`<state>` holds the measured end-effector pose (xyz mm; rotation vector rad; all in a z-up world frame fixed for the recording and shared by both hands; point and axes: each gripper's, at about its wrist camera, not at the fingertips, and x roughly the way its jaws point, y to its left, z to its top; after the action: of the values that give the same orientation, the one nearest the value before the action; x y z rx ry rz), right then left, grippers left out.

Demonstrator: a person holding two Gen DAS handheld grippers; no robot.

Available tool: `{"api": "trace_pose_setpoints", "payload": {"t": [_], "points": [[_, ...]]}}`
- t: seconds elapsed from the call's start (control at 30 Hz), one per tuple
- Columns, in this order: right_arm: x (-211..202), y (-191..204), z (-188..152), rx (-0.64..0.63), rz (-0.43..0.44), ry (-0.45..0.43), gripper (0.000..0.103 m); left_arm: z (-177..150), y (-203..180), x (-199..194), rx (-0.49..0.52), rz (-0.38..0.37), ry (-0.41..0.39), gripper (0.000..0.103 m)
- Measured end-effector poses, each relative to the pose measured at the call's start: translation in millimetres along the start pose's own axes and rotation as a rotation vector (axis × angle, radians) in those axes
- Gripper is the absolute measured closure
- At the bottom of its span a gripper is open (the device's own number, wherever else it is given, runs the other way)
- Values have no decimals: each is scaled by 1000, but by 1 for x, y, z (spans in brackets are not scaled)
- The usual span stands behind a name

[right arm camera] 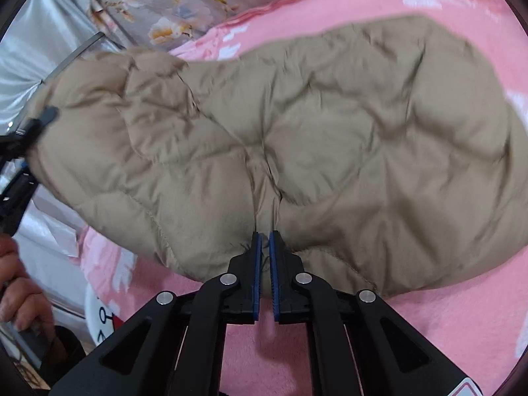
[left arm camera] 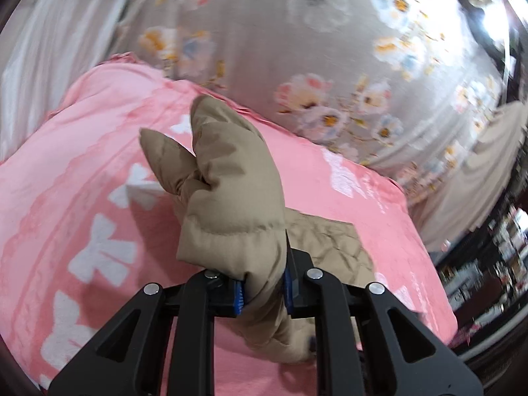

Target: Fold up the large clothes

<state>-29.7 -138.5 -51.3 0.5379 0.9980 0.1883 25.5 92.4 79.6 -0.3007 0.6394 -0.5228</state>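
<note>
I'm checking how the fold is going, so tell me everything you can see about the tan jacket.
The jacket is tan, puffy and quilted, with stitched panels and a matte, creased shell. Most of it lies spread on the pink blanket. The right gripper pinches its near edge, and the left gripper is shut on a thick bunched part that sticks up past the fingers. Blur hides finer details.

Tan quilted puffer jacket (right arm camera: 330, 138) spread, edges lifted.
</note>
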Motion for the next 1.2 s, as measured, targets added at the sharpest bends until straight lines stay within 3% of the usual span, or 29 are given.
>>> {"api": "trace_pose_setpoints", "payload": {"t": [0.2, 0.37, 0.6, 0.67, 1.0, 1.2], "points": [[24, -6, -9, 9, 21, -24, 101, -8, -69, 16, 141, -79, 35, 87], [-14, -29, -22, 102, 80, -50, 101, -17, -123, 52, 186, -177, 109, 88], [-106, -70, -48, 68, -200, -173, 101, -47, -172, 121, 239, -186, 258, 88], [-122, -82, -54, 77, -239, -188, 101, -61, -181, 143, 259, -175, 307, 88], [-167, -115, -59, 163, -346, -281, 98, -131, -209, 189, 404, -115, 422, 88], [-185, -132, -52, 210, -332, -317, 96, -154, -215, 203, 460, -95, 450, 88]]}}
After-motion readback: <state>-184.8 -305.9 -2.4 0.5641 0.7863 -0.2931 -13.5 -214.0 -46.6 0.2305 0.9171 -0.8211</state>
